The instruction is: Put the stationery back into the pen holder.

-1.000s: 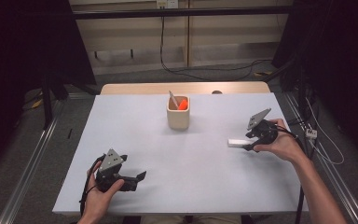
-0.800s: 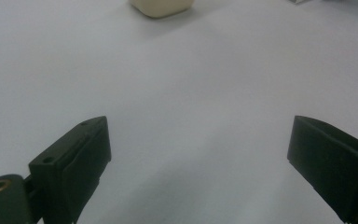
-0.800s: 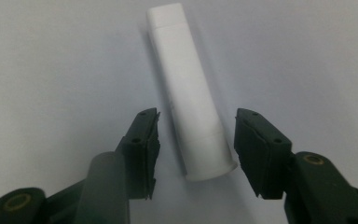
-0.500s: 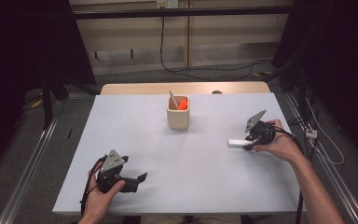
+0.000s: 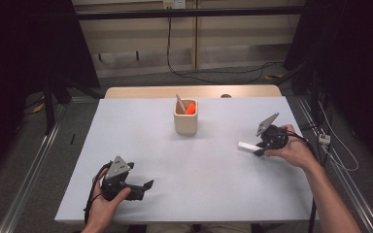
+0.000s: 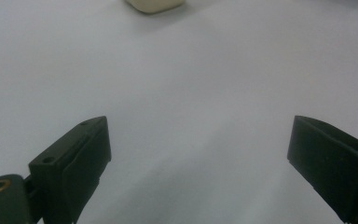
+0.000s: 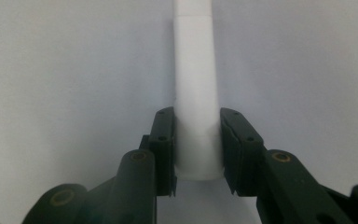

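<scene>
Jaws of the right gripper (image 7: 197,149) clamp a smooth white bar (image 7: 195,93).

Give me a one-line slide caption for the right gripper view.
Right gripper shut on a white bar-shaped object, which points straight ahead over the white table.

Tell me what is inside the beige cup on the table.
Inside the beige cup stand an orange piece and a thin grey stick, both poking above the rim. The cup's wall hides their lower parts and the bottom.
</scene>
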`<state>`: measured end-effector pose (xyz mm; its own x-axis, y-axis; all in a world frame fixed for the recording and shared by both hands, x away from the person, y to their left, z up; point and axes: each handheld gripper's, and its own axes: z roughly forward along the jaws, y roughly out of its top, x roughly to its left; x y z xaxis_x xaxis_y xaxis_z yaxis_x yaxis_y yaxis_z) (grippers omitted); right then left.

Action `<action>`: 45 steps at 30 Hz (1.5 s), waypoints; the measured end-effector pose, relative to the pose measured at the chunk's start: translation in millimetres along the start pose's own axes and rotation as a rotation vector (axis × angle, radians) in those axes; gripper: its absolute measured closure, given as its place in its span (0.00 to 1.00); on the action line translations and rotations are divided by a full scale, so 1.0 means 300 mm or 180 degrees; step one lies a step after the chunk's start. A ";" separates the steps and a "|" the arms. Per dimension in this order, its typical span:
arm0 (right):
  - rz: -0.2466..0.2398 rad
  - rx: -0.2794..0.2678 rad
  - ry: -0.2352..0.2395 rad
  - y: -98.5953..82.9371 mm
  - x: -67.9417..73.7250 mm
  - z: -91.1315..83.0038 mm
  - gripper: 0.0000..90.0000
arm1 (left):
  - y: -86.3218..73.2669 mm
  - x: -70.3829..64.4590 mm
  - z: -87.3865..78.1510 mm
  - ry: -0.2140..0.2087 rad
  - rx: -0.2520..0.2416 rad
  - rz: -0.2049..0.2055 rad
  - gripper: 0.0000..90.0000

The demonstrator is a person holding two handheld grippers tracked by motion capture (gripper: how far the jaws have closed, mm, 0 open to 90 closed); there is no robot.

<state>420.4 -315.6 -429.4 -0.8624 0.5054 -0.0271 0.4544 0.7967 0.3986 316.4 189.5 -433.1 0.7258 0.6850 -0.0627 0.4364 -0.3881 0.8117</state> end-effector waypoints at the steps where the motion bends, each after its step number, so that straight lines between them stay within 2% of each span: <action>1: 0.0036 -0.0029 -0.0001 -0.001 0.000 -0.003 0.75 | 0.000 0.001 0.000 -0.0003 0.0002 -0.0003 0.07; 8: 0.0240 -0.0215 0.0038 0.000 0.016 -0.041 0.75 | 0.002 0.001 -0.003 0.0022 -0.0004 0.0021 0.07; 10: 0.0371 -0.0237 0.0035 -0.003 0.029 -0.045 0.75 | 0.001 0.003 -0.004 0.0022 -0.0012 0.0024 0.07; 14: 0.0436 -0.0268 0.0061 -0.013 0.059 -0.045 0.75 | -0.001 0.007 -0.010 0.0002 -0.0023 -0.0017 0.07; 18: 0.0511 -0.0383 0.0083 -0.017 0.085 -0.048 0.76 | -0.002 0.012 -0.016 0.0015 -0.0067 -0.0039 0.07; 21: 0.0559 -0.0421 0.0076 -0.005 0.103 -0.048 0.76 | -0.003 0.014 -0.019 0.0071 -0.0074 -0.0014 0.07; 24: 0.0614 -0.0508 0.0120 0.016 0.122 -0.049 0.76 | -0.001 0.015 -0.016 0.0054 -0.0094 -0.0021 0.06; 26: 0.0604 -0.0564 0.0135 0.027 0.131 -0.050 0.76 | 0.003 0.013 -0.013 0.0005 -0.0114 -0.0051 0.06; 32: 0.0595 -0.0598 0.0247 0.067 0.186 -0.028 0.76 | 0.011 -0.003 -0.005 -0.0019 -0.0102 0.0096 0.06; 36: 0.0569 -0.0611 0.0291 0.091 0.212 -0.010 0.76 | 0.013 -0.009 0.002 -0.0043 -0.0199 0.0083 0.08; 41: 0.0493 -0.0658 0.0329 0.130 0.241 -0.005 0.76 | 0.031 -0.029 0.002 -0.0181 -0.0246 0.0222 0.10; 45: 0.0334 -0.0659 0.0398 0.164 0.275 0.001 0.76 | 0.051 -0.053 0.016 -0.0173 -0.0235 0.0395 0.10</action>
<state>371.7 -234.5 -412.3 -0.8397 0.5265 0.1328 0.4985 0.6507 0.5727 313.9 169.7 -422.6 0.8004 0.5994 0.0109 0.3028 -0.4199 0.8555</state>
